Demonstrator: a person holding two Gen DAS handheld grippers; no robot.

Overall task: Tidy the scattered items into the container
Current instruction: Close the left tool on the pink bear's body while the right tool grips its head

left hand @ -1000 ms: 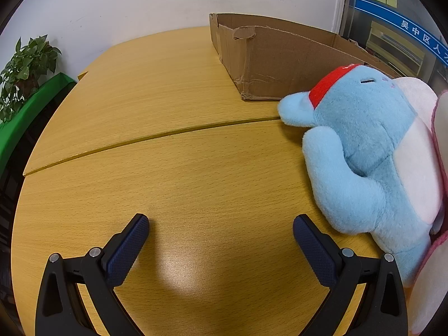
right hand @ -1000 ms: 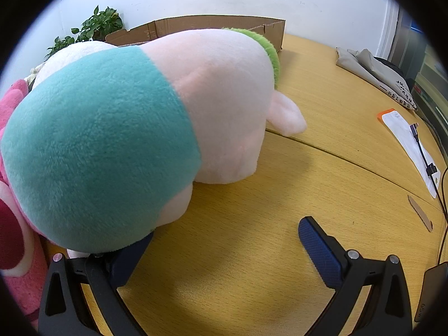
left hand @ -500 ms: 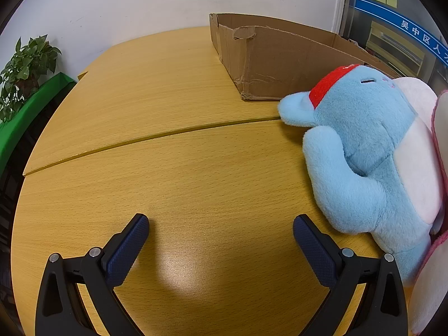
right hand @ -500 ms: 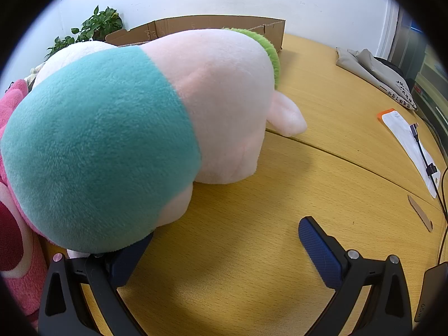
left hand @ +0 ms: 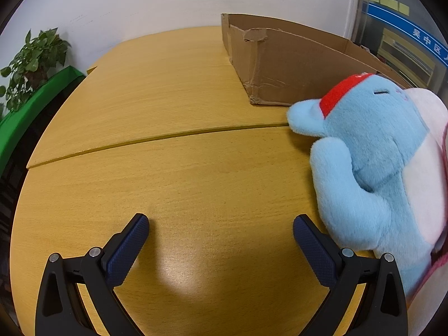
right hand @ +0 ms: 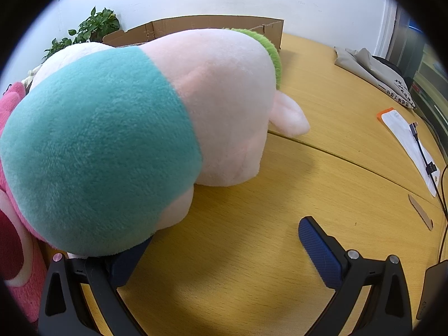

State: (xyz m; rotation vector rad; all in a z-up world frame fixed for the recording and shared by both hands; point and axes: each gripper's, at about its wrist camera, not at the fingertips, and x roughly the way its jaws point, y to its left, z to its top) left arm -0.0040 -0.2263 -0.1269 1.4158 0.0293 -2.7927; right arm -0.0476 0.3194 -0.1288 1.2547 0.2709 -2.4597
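Smooth wooden table (left hand: 173,184) bears fluffy blue plush toy (left hand: 372,168) before the creased cardboard box (left hand: 282,67); I hold both grippers (left hand: 221,224) (right hand: 224,240) wide, empty.

the counter (left hand: 173,184) is honey-yellow wood with a fine grain. the cardboard box (left hand: 282,64) is plain brown. the blue plush (left hand: 372,156) is sky blue with a red band on its head and a pale pink-white belly. the big plush (right hand: 156,128) is pale pink with a teal patch and a green fringe. beside it, a hot-pink plush (right hand: 16,252) shows a white trim. each tool (left hand: 221,224) (right hand: 224,235) is black with dark-blue textured pads (left hand: 127,247).
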